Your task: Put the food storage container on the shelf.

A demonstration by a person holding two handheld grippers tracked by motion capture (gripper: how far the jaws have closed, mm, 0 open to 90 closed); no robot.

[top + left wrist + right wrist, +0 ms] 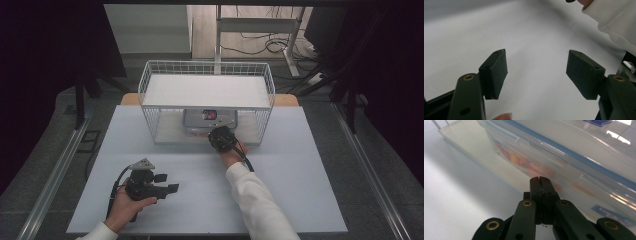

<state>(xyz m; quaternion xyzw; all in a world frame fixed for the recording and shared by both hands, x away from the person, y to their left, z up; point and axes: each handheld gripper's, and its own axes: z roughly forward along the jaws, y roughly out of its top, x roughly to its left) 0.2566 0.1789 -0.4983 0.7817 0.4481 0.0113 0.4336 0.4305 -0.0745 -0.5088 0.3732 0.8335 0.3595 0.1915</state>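
A clear plastic box with a blue-edged lid [205, 119] sits on the lower shelf of a white wire rack [145, 80], under its upper shelf. My right gripper [217, 132] is at the box's front edge. In the right gripper view its jaws are shut together with nothing between them, and the right gripper [540, 180] has its tips right at the side wall of the box [564, 147]; red and orange contents show through, blurred. My left gripper [167, 183] rests low over the table at the front left, open. The left gripper [536, 72] holds nothing, with bare table between its jaws.
The white table [300, 200] carries the rack at its far middle. The person's white sleeve [260, 200] crosses the table's near middle and shows in the left gripper view as the sleeve [614, 22]. Beyond the table are a desk frame and cables [270, 45].
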